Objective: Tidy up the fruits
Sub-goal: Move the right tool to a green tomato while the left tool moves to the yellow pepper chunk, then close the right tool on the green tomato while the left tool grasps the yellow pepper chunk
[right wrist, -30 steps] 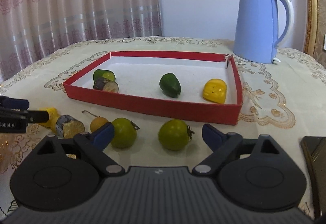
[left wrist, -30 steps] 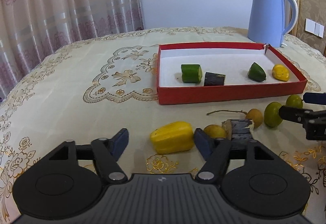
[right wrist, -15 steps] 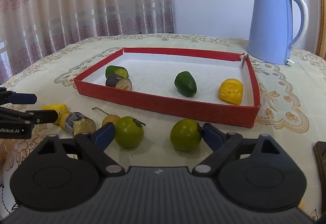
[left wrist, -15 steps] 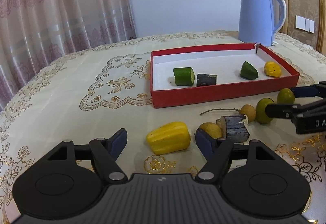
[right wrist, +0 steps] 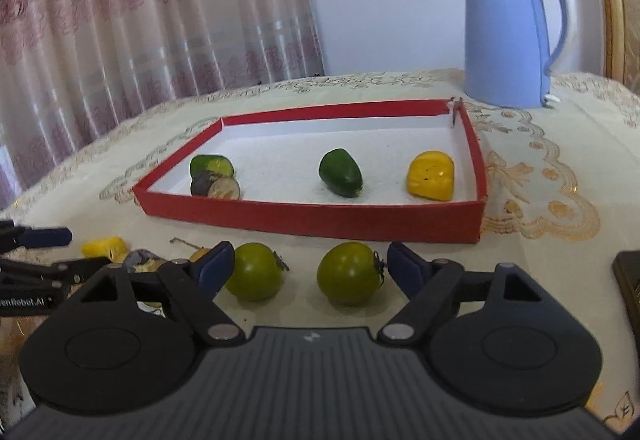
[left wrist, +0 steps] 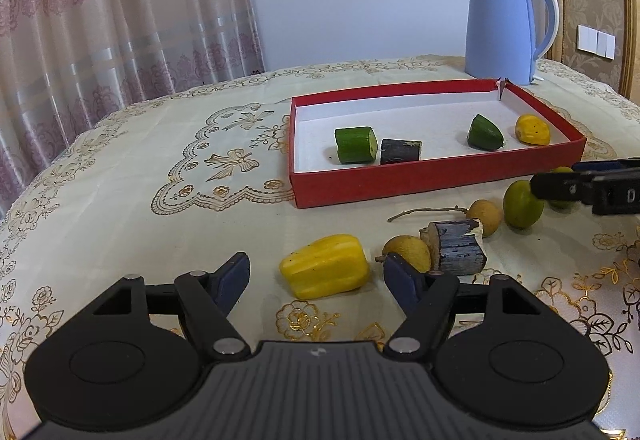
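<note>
The left gripper (left wrist: pixel 316 274) is hovering with jaws released around a yellow piece (left wrist: pixel 325 272), not pressing it. The right gripper (right wrist: pixel 310 264), jaws just closing yet gripping nothing, is straddling two green fruits (right wrist: pixel 348 273) (the left one nudging its pad) near the red tray (right wrist: pixel 312 217).

Left tongs (left wrist: pixel 316 274): matte black ribbed plastic body, two round discs, silver pivot screws, dark blue finger pads (left wrist: pixel 232 276). Right tongs (right wrist: pixel 308 267): identical build; white lettering on side.
</note>
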